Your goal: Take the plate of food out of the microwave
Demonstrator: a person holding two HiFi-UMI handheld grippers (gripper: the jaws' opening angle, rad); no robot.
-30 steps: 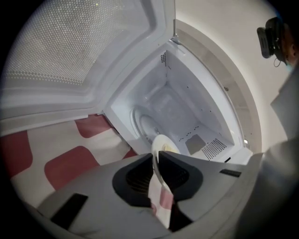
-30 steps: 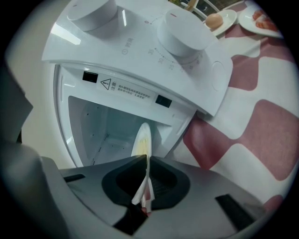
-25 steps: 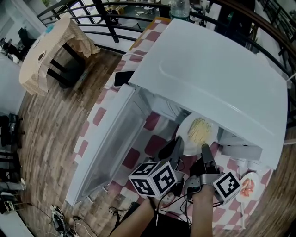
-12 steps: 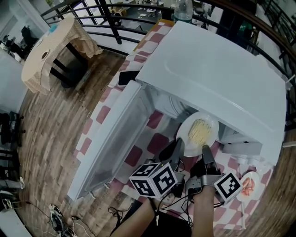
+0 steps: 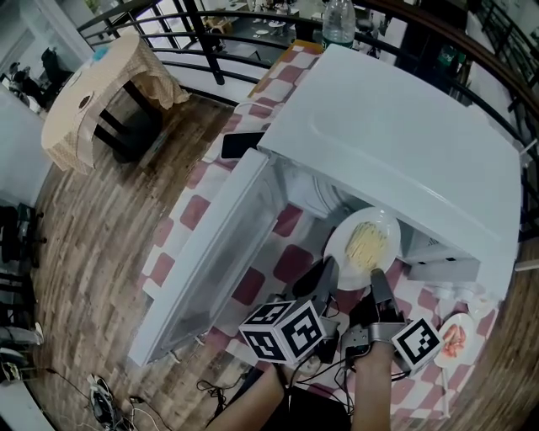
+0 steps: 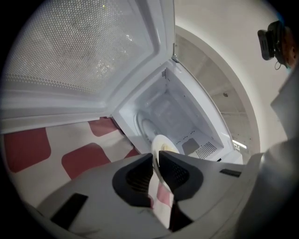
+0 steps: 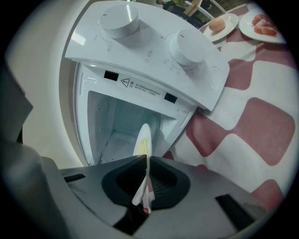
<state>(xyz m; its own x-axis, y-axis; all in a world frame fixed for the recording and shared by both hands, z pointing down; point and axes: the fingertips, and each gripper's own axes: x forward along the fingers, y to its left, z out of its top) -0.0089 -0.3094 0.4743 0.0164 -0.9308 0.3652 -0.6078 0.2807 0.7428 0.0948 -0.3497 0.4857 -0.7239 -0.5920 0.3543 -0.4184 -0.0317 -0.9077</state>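
Observation:
A white plate of yellow noodles [image 5: 364, 245] hangs at the mouth of the white microwave [image 5: 404, 143], just above the checked cloth. My left gripper [image 5: 325, 274] is shut on the plate's near left rim, my right gripper [image 5: 376, 281] on its near right rim. In the left gripper view the plate [image 6: 163, 144] stands edge-on between the pads of the left gripper [image 6: 156, 158], with the empty cavity [image 6: 173, 109] behind. In the right gripper view the plate [image 7: 143, 138] is likewise pinched in the right gripper [image 7: 146, 159].
The microwave door [image 5: 210, 261] swings wide open to the left. A small plate of pink food [image 5: 453, 337] lies at the right, a black phone [image 5: 240, 145] and a water bottle [image 5: 338, 15] behind. Two knobs [image 7: 189, 45] sit on the panel; an egg plate [image 7: 218, 23] lies beyond.
The plate has come a little farther out from under the microwave's top, with both grippers still holding its rim. The view has shifted slightly.

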